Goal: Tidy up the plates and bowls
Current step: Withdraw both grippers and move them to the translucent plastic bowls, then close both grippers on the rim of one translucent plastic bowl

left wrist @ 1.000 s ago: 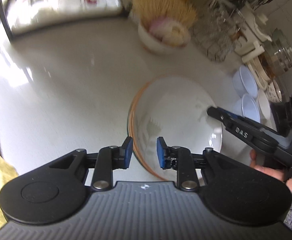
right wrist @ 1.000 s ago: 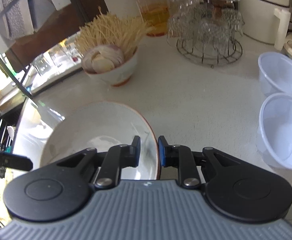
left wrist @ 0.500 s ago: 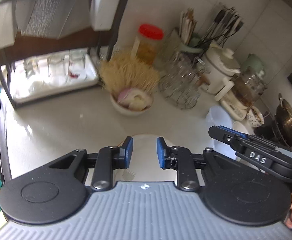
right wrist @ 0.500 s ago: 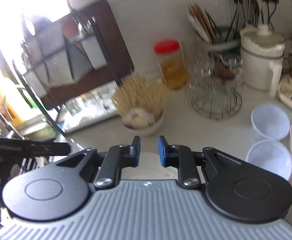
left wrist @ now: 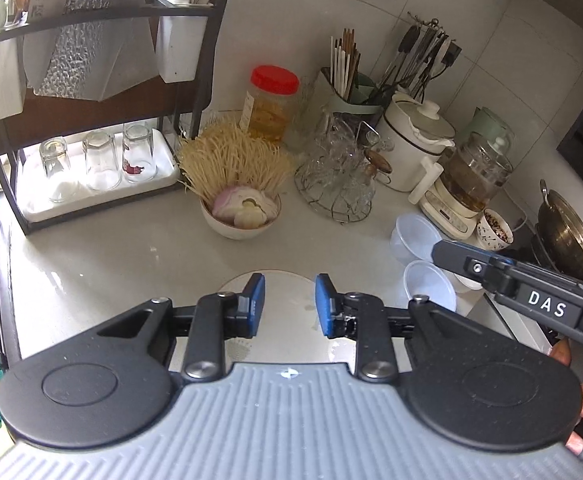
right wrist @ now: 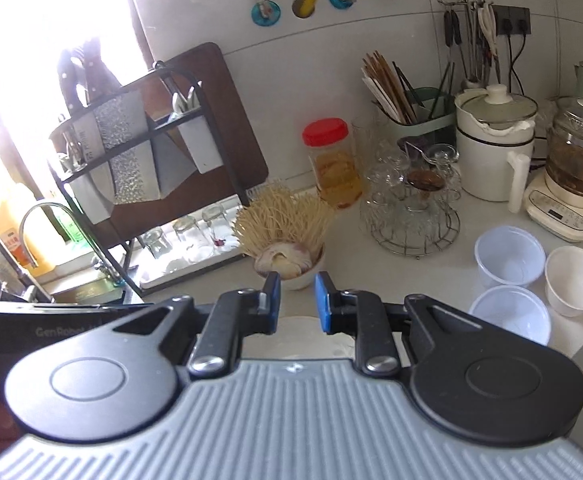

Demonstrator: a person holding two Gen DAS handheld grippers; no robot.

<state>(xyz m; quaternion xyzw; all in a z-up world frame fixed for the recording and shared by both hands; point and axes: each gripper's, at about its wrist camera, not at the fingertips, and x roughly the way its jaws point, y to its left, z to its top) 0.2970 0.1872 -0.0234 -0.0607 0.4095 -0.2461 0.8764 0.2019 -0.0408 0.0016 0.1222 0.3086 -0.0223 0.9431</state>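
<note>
Left claw [left wrist: 289, 300] tilted downward, jaws opening and empty; right claw [right wrist: 297, 302] narrowly parted, likewise empty.

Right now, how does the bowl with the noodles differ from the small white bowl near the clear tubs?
The noodle bowl is heaped with pale dried noodles and bulbs; the small white bowl is empty. The noodle bowl stands mid-counter before the red-lidded jar; the small white bowl sits far right beside the clear tubs. Both are white and upright.
</note>
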